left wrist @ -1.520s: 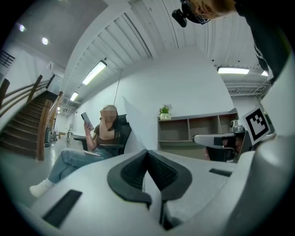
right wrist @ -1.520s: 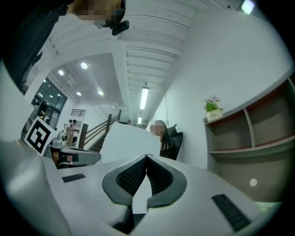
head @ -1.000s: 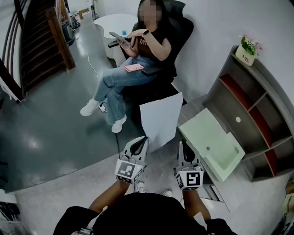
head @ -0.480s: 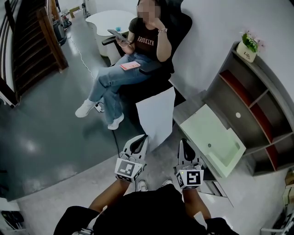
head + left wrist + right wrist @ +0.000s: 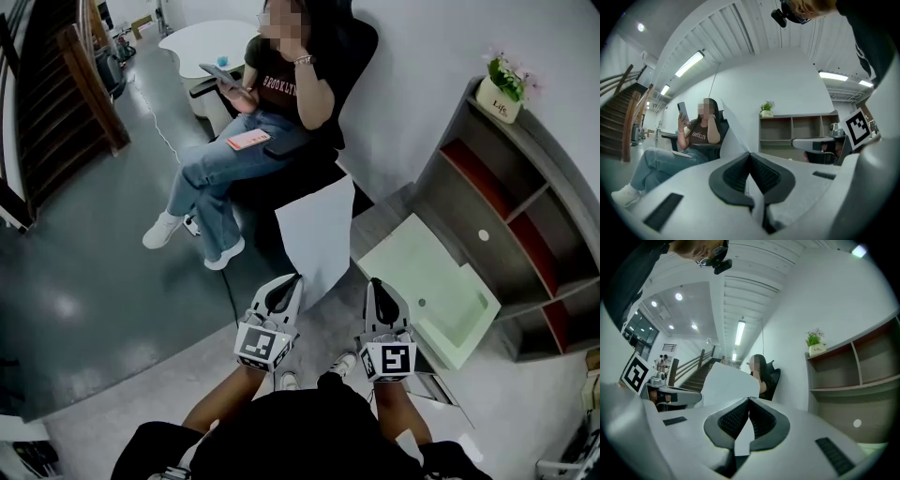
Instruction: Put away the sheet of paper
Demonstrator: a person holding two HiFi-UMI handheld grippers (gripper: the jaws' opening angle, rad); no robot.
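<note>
A white sheet of paper (image 5: 316, 234) stands upright in front of me, held by its lower edge. My left gripper (image 5: 293, 279) is shut on the sheet's lower left edge; in the left gripper view the paper (image 5: 787, 98) rises out of the closed jaws. My right gripper (image 5: 374, 282) is at the sheet's lower right corner. Its jaws look shut with a white strip of the paper (image 5: 729, 383) between them. A pale green drawer-like tray (image 5: 427, 281) lies open just right of the right gripper.
A grey shelf unit (image 5: 511, 216) with red-lined compartments stands on the right, with a small potted plant (image 5: 502, 92) on top. A person (image 5: 248, 122) sits in a dark chair straight ahead, legs stretched to the left. A wooden staircase (image 5: 56, 103) is far left.
Both grippers keep hold of the sheet, which has drifted slightly left in the head view. The seated person has shifted up and left in the picture and moved an arm.
</note>
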